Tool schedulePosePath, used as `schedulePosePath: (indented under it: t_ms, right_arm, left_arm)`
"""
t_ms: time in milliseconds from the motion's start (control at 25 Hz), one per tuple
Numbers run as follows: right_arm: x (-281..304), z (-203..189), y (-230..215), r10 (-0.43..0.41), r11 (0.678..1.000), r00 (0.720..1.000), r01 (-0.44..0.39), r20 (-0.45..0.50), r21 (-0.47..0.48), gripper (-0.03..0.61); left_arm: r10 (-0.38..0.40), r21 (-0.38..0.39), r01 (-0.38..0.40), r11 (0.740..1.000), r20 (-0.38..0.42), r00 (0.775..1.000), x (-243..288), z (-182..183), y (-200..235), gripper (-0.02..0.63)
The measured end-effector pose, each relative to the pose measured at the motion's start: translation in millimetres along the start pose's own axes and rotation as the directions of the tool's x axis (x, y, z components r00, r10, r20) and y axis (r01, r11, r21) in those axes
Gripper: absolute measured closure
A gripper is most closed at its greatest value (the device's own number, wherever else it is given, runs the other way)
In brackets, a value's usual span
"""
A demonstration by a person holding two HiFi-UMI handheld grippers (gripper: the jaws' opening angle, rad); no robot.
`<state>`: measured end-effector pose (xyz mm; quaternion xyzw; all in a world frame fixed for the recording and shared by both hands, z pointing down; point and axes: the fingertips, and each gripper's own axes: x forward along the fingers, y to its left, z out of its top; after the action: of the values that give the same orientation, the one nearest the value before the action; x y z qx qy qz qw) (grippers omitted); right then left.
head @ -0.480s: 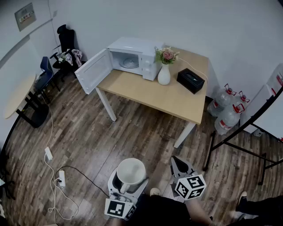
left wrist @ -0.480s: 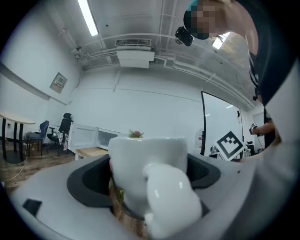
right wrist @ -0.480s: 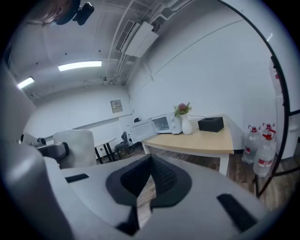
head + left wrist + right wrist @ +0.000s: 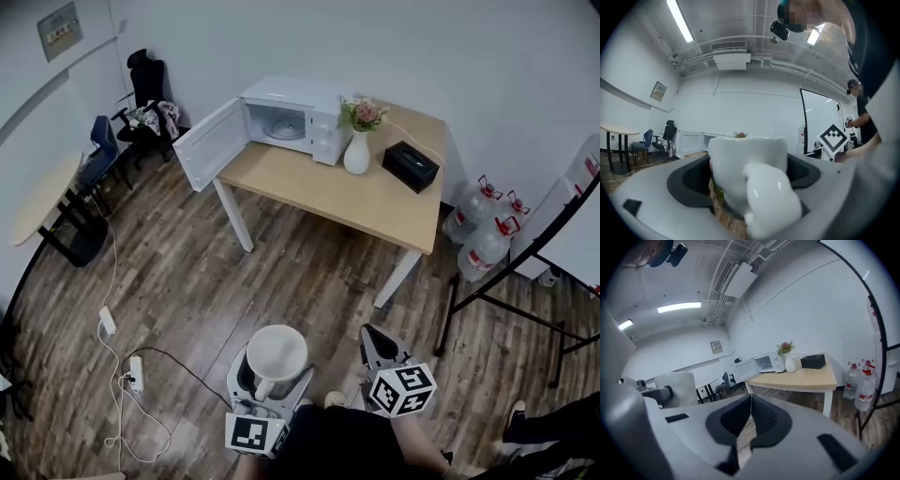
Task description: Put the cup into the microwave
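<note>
My left gripper (image 4: 274, 375) has its fingers spread wide and pressed on the sides of the white cup (image 4: 277, 352). The cup sits upright, with its handle turned back toward me. My right gripper (image 4: 375, 342) has its fingers closed together with nothing between them. Both hang over the wooden floor (image 4: 281, 272), well short of the microwave (image 4: 295, 117). The microwave stands on the bench (image 4: 375, 202), and its door (image 4: 211, 142) is swung open to its left. Just right of the microwave stands 1 white vase (image 4: 357, 155) of flowers. Further right of the microwave lies 1 black box (image 4: 411, 166).
</note>
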<state>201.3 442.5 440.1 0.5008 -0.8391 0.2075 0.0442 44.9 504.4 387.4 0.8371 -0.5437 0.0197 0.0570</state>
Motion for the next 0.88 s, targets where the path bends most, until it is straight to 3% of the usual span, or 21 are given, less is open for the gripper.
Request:
schedulePosePath:
  t_ms: [600, 880]
  right_arm:
    - [9.3, -22.0, 35.9, -0.028, 0.999, 0.999, 0.027, 0.017, 0.043, 0.584]
    - [32.7, -17.4, 35.5, -0.014, 0.999, 1.0, 0.014, 0.005, 0.051, 0.584]
  left_arm:
    - [-0.021, 0.025, 0.021, 0.999, 0.0, 1.0, -23.5, -11.0, 35.8, 0.156]
    - [-0.012, 0.001, 0.012, 1.0, 0.004, 1.0, -10.1, -12.2, 50.4, 0.156]
